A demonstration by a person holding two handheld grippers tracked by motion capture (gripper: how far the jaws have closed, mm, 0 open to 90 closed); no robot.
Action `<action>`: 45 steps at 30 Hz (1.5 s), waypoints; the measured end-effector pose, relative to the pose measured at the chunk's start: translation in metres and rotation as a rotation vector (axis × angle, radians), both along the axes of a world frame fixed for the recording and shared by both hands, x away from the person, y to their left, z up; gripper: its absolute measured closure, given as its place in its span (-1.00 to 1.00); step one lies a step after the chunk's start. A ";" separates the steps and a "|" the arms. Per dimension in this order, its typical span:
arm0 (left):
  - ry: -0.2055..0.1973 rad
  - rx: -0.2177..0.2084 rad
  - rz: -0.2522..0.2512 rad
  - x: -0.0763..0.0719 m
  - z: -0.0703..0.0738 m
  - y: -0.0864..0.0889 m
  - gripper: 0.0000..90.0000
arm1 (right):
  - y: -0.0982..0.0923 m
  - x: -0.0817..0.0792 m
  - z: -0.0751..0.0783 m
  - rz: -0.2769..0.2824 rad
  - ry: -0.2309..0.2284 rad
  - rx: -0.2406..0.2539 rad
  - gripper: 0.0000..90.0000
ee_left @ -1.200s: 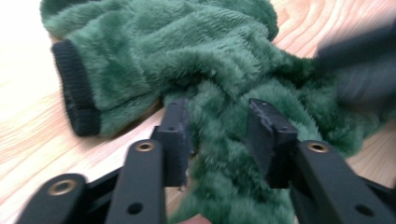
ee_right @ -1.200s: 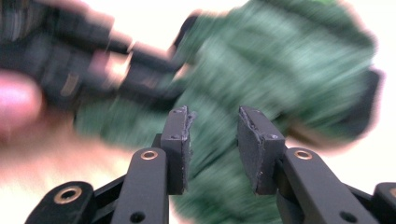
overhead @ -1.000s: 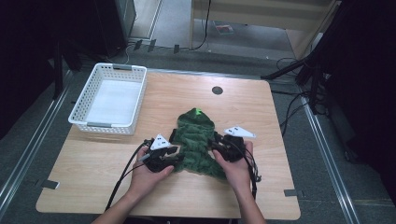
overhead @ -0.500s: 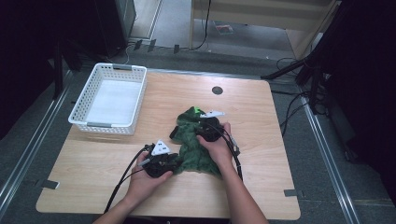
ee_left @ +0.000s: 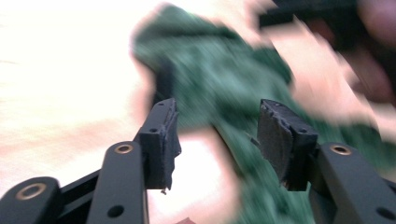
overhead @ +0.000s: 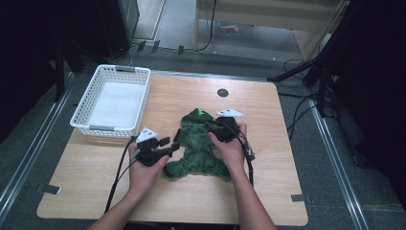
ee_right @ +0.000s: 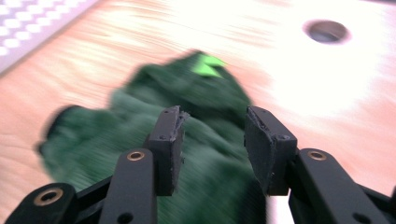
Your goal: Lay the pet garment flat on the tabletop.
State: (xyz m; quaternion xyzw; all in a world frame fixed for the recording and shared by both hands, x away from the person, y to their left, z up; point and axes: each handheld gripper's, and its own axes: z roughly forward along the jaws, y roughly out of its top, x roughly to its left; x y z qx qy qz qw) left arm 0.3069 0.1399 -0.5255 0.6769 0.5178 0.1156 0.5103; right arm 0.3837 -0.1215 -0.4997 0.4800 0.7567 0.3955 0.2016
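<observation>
A dark green fuzzy garment (overhead: 198, 153) with a bright green tag (overhead: 201, 113) lies crumpled on the wooden table (overhead: 273, 191). My left gripper (overhead: 171, 144) sits at the garment's left edge and points right at it. In the left gripper view the left gripper (ee_left: 212, 121) is open; its jaws have just been opening, with blurred green cloth (ee_left: 219, 79) beyond them and nothing pressed between the pads. My right gripper (overhead: 214, 128) hovers over the garment's upper part. Its jaws (ee_right: 212, 126) have also just been opening and stand open above the garment (ee_right: 196, 140).
A white mesh basket (overhead: 110, 128) stands at the table's back left, with a white sheet inside. A round cable hole (overhead: 222, 92) lies near the far edge, behind the garment. Cables trail from both grippers toward the front edge.
My right gripper moved from the garment's right side up and left over its upper part. The left gripper shifted slightly up and left along the garment's left edge.
</observation>
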 end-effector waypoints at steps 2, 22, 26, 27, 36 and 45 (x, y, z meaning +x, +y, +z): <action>0.007 0.032 0.025 0.013 0.000 -0.004 0.04 | -0.014 -0.003 -0.006 -0.038 0.030 0.035 0.28; 0.075 0.215 0.028 0.049 -0.016 -0.021 0.58 | -0.034 -0.013 -0.040 0.042 0.110 0.031 0.62; -0.002 0.170 -0.006 0.032 -0.001 -0.012 0.25 | -0.040 -0.022 -0.027 0.054 0.047 0.077 0.41; -0.012 0.162 -0.010 0.027 0.001 -0.010 0.19 | -0.042 -0.023 -0.025 0.053 0.040 0.082 0.39; -0.043 0.071 -0.088 -0.014 0.007 0.023 0.06 | -0.066 -0.063 -0.011 0.028 -0.044 0.098 -0.05; -0.123 0.047 -0.075 -0.052 0.008 0.072 -0.21 | -0.098 -0.100 -0.015 -0.022 -0.088 0.104 -0.51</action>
